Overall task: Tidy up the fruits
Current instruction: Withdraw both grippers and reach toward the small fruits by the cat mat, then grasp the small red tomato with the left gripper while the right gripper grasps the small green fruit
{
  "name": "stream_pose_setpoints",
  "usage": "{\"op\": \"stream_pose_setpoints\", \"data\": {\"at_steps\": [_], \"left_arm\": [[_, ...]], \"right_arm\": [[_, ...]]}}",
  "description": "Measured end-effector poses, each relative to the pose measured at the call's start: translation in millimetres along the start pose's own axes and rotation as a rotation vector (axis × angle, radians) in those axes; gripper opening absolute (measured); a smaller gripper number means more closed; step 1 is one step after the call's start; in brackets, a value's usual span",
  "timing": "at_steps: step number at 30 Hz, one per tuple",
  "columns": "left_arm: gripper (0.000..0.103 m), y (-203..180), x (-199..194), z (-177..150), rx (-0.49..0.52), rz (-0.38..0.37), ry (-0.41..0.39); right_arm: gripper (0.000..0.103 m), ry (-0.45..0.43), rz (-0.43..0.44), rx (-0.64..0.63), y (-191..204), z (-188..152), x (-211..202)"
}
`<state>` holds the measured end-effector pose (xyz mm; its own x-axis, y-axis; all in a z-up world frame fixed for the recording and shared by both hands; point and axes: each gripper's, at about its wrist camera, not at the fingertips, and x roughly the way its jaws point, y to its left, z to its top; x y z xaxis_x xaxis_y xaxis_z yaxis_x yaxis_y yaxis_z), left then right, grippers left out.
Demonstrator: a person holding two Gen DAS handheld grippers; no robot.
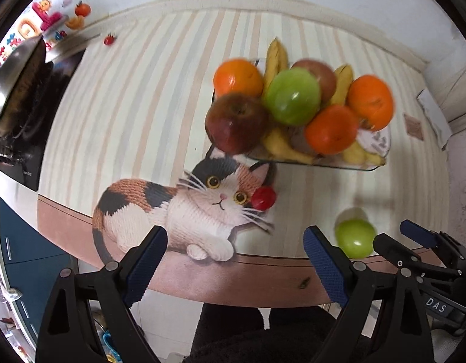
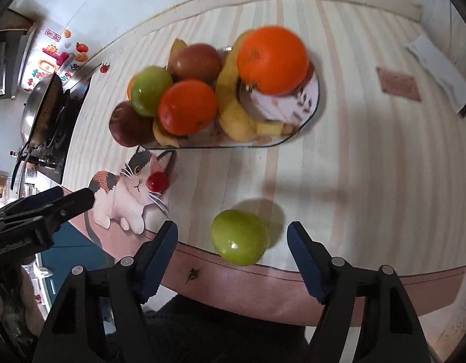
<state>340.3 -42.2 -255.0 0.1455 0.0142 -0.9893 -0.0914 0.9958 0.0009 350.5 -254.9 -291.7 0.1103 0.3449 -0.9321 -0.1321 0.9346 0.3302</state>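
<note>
Right gripper (image 2: 233, 248) | spread wide | green apple (image 2: 239, 236) between fingers, untouched

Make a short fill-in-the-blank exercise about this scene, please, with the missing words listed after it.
1. The loose green apple lies near the table's front edge, in front of the open ____ gripper.
2. The small red fruit sits on the picture of a ____.
3. The glass tray holds ____ oranges.
4. The left gripper holds ____.

Missing words: right; cat; three; nothing
</note>
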Motion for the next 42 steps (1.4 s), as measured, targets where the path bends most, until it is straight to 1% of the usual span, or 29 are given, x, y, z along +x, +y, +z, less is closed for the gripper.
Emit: {"op": "stream_pose_setpoints", "data": {"at_steps": [8, 12, 14, 18, 20, 22, 23, 25, 27, 28, 31, 37, 42], "left_arm": [[0.092, 9, 38, 10, -0.007, -0.047, 0.038], [0.082, 3, 55, 16, 0.019, -0.085, 0.062], [0.08, -1, 64, 17, 0.038, -0.098, 0.075], [0.067, -12, 76, 21, 0.074, -0.125, 0.092], [0.063, -19, 81, 23, 0.092, -0.138, 0.098], [0.052, -28, 85, 24, 0.124, -0.139, 0.095], [0.051, -32, 87, 24, 0.138, -0.139, 0.096], [0.037, -39, 93, 24, 0.157, -0.137, 0.102], [0.031, -45, 99, 25, 0.172, -0.13, 0.109], [0.026, -46, 100, 25, 0.172, -0.133, 0.108], [0.026, -49, 100, 25, 0.173, -0.143, 0.087], [0.025, -43, 94, 26, 0.171, -0.149, 0.066], [0.025, -38, 74, 18, 0.156, -0.164, 0.04]], "right_arm": [[0.077, 0.067, -0.031, 0.018, 1, 2, 45], [0.077, 0.081, -0.037, 0.02, 8, -2, 60], [0.077, 0.084, -0.038, 0.027, 8, -4, 65], [0.076, 0.083, -0.043, 0.047, 10, -5, 70], [0.074, 0.082, -0.041, 0.06, 9, -5, 73], [0.071, 0.083, -0.036, 0.079, 8, -4, 75], [0.071, 0.083, -0.035, 0.086, 7, -4, 76], [0.07, 0.083, -0.035, 0.095, 3, -5, 76], [0.069, 0.083, -0.034, 0.099, 2, -5, 78], [0.067, 0.08, -0.034, 0.1, 0, -5, 77], [0.062, 0.069, -0.037, 0.098, 1, -5, 79], [0.062, 0.048, -0.029, 0.081, 1, 0, 74], [0.062, -0.007, 0.011, 0.094, 0, 5, 54]]}}
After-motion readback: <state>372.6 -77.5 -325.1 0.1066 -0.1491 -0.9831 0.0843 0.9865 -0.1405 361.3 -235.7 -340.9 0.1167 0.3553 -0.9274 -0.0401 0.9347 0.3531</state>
